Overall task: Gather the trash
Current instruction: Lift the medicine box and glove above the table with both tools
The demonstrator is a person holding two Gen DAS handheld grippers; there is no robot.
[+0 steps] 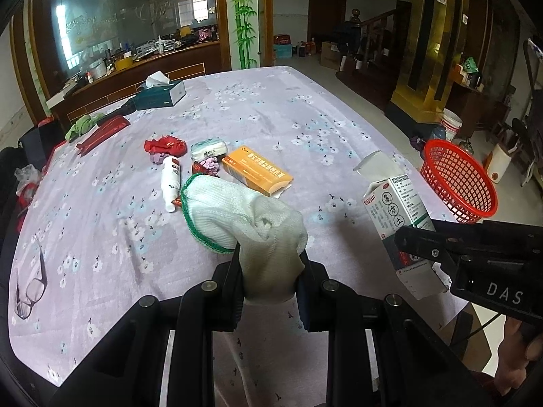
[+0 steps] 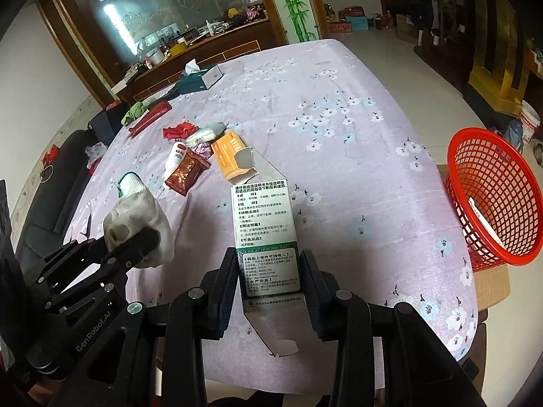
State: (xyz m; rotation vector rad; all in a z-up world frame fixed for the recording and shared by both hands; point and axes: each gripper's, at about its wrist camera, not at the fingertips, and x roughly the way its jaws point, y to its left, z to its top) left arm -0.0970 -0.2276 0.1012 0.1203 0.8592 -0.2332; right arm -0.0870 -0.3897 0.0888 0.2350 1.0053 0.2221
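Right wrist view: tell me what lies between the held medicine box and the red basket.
Only bare flowered tablecloth lies between the medicine box and the red basket; the right wrist view shows it.

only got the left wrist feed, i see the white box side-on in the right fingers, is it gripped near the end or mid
Observer: Near its lower end; the right gripper clamps the white medicine box just above the bottom flap.
Operator: anything in the red basket yet
Observer: Yes, a pale flat item lies inside the red basket.
Operator: whats under that basket
Observer: A brown cardboard box, beside the table.
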